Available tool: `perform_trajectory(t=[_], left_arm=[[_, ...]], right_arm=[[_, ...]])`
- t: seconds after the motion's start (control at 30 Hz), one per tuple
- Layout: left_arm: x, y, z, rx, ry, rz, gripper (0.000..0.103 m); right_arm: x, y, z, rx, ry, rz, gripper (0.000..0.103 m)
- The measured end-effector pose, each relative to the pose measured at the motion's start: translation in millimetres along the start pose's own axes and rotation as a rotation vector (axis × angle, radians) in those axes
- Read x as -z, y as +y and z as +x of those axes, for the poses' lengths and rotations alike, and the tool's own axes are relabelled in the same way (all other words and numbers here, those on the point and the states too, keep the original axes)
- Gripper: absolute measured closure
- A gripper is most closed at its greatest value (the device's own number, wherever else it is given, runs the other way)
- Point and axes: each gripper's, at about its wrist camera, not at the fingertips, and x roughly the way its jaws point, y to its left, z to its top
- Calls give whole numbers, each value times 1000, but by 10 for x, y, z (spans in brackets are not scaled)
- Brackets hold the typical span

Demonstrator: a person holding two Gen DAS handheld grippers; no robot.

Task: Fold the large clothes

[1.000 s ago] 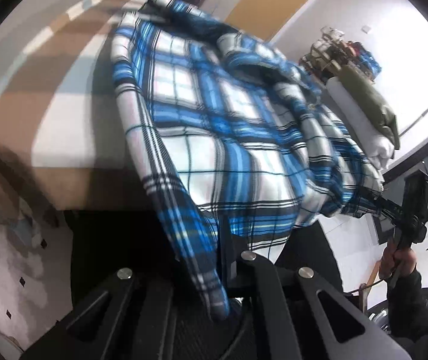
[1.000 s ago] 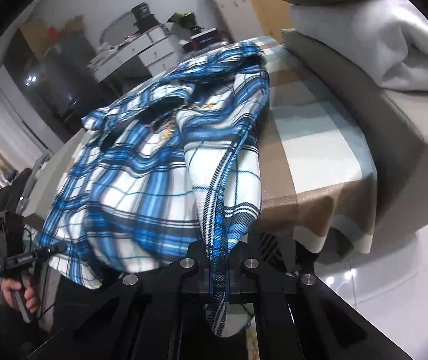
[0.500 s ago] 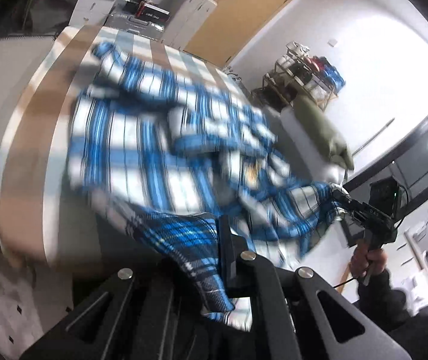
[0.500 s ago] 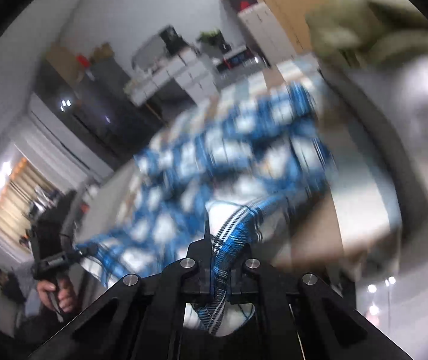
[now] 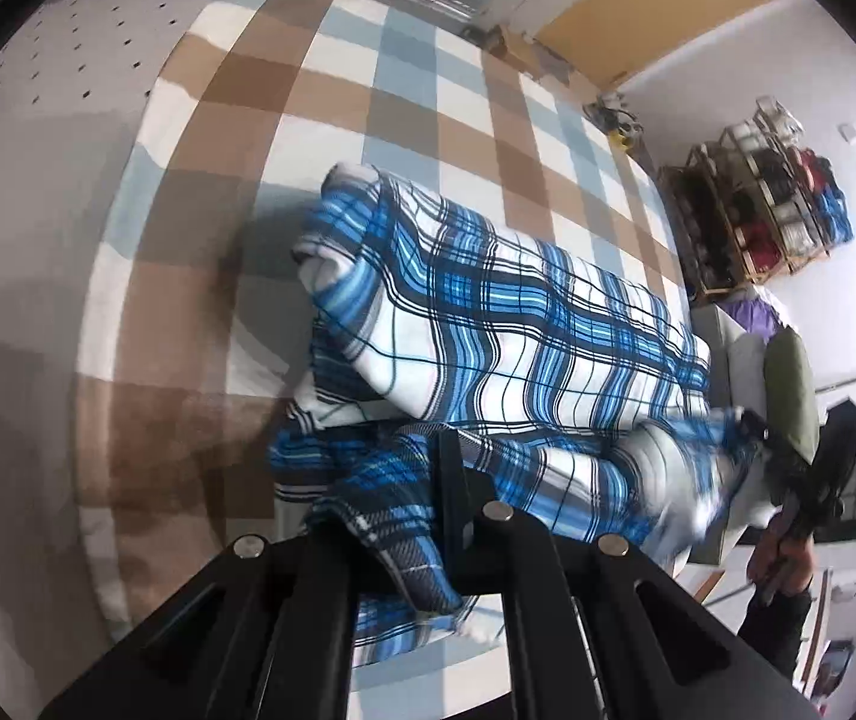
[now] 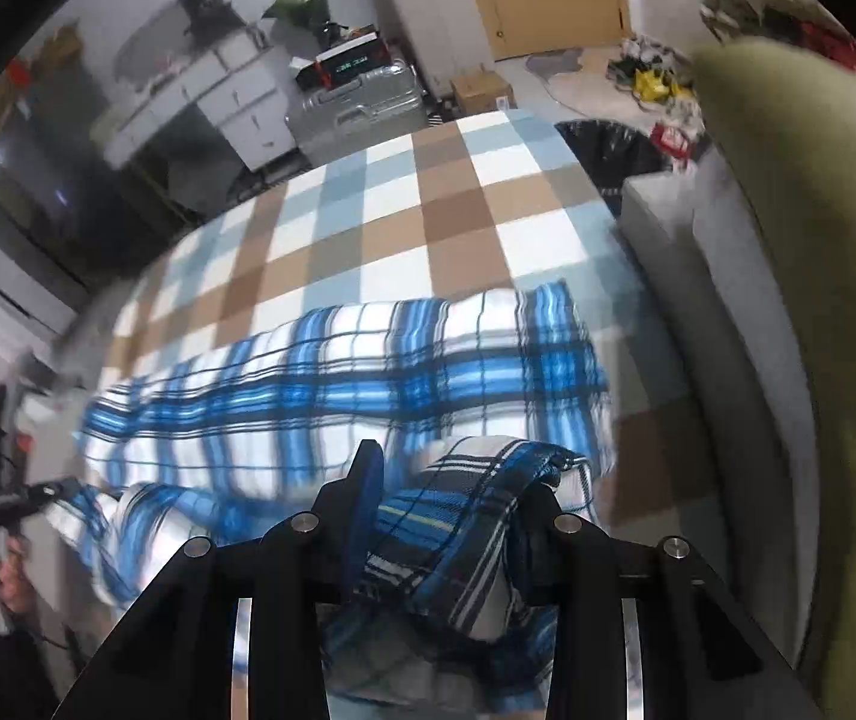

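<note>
A blue, white and black plaid shirt (image 5: pixel 517 324) lies doubled over in a long band across the checked table cover (image 5: pixel 332 120); it also shows in the right wrist view (image 6: pixel 332 384). My left gripper (image 5: pixel 422 516) is shut on one near corner of the shirt. My right gripper (image 6: pixel 445 510) has its fingers spread with the other corner of the shirt bunched loosely between them. The right gripper also shows in the left wrist view (image 5: pixel 811 468), and the left gripper in the right wrist view (image 6: pixel 2 504).
A grey couch (image 6: pixel 721 324) with an olive cushion (image 6: pixel 799 252) borders the table on the right. Drawers, a silver suitcase (image 6: pixel 356 102) and boxes stand beyond the far edge. A shelf rack (image 5: pixel 763 204) stands by the wall.
Both grippers swung up and forward, carrying the hanging hem over the shirt, which now lies doubled on the table. The right gripper's fingers have spread apart.
</note>
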Motion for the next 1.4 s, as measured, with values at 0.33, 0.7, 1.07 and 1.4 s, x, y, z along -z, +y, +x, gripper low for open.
perform_trajectory(t=[0.33, 0.7, 1.07, 1.4], left_arm=[[91, 117, -641, -30, -275, 18, 20], [919, -637, -86, -95, -109, 424, 20], [1500, -461, -81, -41, -72, 398, 20], [1640, -54, 18, 103, -93, 213, 20]], right_arm=[[218, 165, -832, 73, -387, -215, 13], [1147, 1223, -80, -90, -116, -832, 11], [918, 1727, 196, -250, 129, -1162, 11], [667, 1821, 953, -202, 418, -1233, 22]])
